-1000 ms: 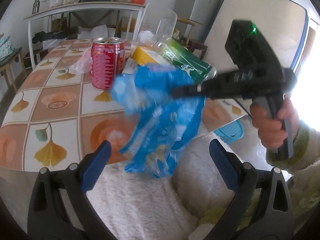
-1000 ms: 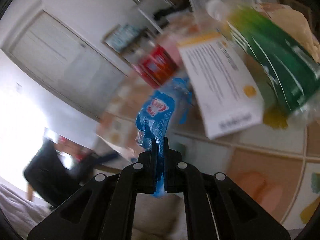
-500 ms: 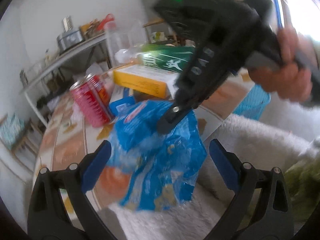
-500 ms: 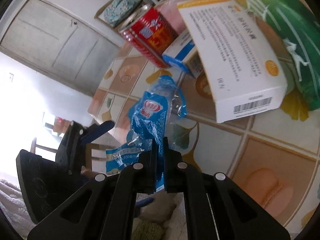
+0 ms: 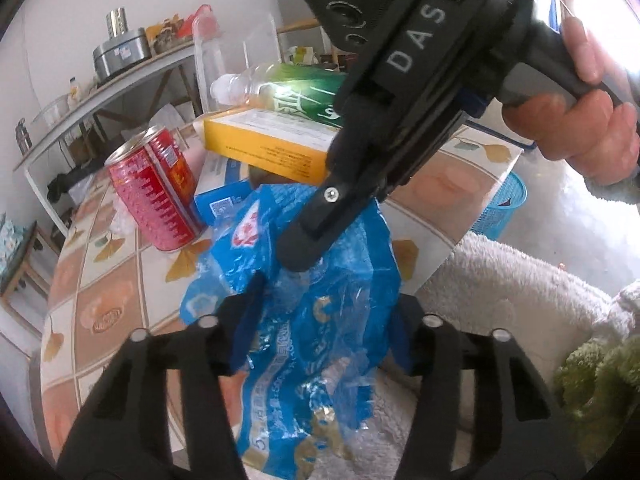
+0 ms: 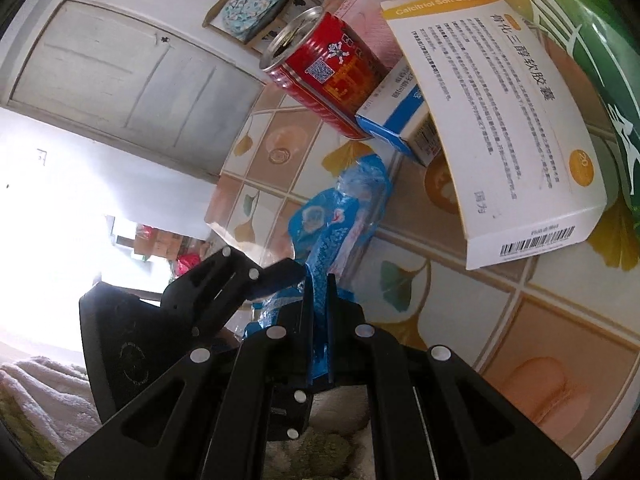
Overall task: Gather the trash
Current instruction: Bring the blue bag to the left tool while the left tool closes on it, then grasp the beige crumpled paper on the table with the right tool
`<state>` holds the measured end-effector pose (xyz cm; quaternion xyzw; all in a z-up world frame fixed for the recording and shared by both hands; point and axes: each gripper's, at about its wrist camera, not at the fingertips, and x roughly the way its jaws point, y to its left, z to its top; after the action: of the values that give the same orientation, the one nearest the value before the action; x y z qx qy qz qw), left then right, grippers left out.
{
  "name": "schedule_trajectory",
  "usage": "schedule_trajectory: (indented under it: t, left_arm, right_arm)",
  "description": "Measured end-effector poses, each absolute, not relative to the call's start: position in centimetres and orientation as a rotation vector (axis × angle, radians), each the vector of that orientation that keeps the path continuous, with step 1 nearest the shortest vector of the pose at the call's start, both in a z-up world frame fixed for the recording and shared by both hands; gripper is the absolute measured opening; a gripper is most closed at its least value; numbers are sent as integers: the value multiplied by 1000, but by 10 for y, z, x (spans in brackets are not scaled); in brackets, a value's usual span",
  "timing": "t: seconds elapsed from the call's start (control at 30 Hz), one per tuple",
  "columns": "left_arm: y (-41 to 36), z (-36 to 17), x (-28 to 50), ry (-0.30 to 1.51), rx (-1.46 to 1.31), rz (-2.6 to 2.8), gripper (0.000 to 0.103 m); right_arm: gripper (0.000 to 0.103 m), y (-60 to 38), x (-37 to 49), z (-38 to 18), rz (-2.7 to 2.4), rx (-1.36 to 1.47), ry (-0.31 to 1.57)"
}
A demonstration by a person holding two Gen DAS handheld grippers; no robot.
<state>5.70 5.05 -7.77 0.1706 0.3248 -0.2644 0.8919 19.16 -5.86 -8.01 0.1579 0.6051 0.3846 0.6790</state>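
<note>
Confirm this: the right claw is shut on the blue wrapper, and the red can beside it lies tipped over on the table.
Wrong about the can. The right claw is shut on the blue wrapper, but the red can stands upright on the table, as the left wrist view shows.

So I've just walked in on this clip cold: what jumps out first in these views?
The crinkled blue plastic wrapper, hanging off the table edge, pinched in the right gripper while the left gripper's jaws are closing around its lower part. Behind it on the tiled table stands an open red can, beside a yellow-and-white medicine box propped on a smaller blue-and-white box.
</note>
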Motion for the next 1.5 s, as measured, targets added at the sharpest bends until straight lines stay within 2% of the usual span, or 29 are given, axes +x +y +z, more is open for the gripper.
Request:
schedule_trajectory:
  t: [0.07, 0.17, 0.27, 0.3, 0.33, 0.43, 0.67, 0.87, 0.93, 0.97, 1.17, 1.4, 1.5]
  left_arm:
    - [53, -78, 57, 692, 325, -547, 35]
    - [57, -76, 58, 714, 278, -539, 23]
    - [61, -74, 58, 735, 216, -537, 15]
    - [63, -74, 60, 745, 189, -538, 14]
    - [64, -74, 60, 750, 177, -536, 13]
    - [67, -72, 62, 763, 138, -531, 11]
    - [77, -72, 65, 788, 57, -504, 10]
    - [88, -72, 71, 805, 7, -475, 10]
    - [91, -72, 71, 811, -9, -472, 10]
    - [92, -72, 72, 814, -14, -472, 10]
    - [92, -74, 73, 822, -16, -468, 10]
    - [93, -76, 75, 837, -29, -459, 10]
    - [91, -76, 76, 842, -24, -455, 10]
  right_arm:
    - [5, -59, 189, -81, 871, 360, 1359]
    - [7, -60, 185, -79, 870, 360, 1351]
    - [9, -62, 182, -74, 862, 366, 1331]
    - [11, -66, 181, -69, 855, 362, 1314]
    - [19, -69, 181, -66, 850, 363, 1304]
    - [34, -88, 179, -48, 821, 363, 1241]
    - [49, -152, 180, 13, 724, 376, 988]
    - [57, -205, 202, 28, 474, 387, 883]
    - [70, -220, 216, 24, 385, 385, 871]
    - [71, -225, 222, 21, 356, 396, 873]
    - [72, -263, 297, -18, 172, 433, 983]
    - [72, -247, 359, -62, 144, 267, 1090]
    - [53, -239, 363, -73, 147, 218, 1117]
